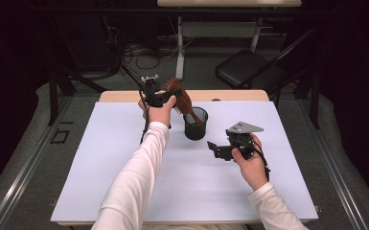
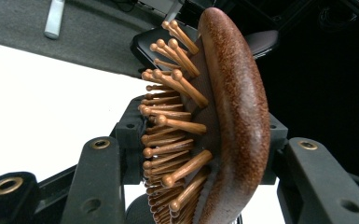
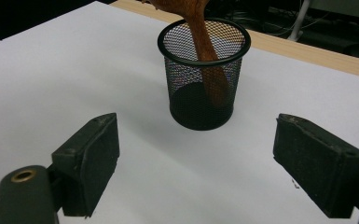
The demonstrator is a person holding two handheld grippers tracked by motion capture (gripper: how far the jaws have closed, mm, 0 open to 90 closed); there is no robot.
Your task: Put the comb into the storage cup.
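Hairbrush (image 1: pixel 181 98) handle stands inside the black mesh cup (image 1: pixel 195 125).

One wooden hairbrush (image 1: pixel 181 98) and one black mesh cup (image 1: pixel 195 125) are here. Two grippers, left (image 1: pixel 159 97) and right (image 1: pixel 219 149), hover over one worktop (image 1: pixel 100 158).

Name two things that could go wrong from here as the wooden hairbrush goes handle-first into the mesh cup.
1. The left gripper clamps the hairbrush by its rounded head and pins, tilted; it could slip or twist when released.
2. The handle leans on the rim of the mesh cup, which stands free on the white mat. The right gripper is open and apart, so the cup could tip.
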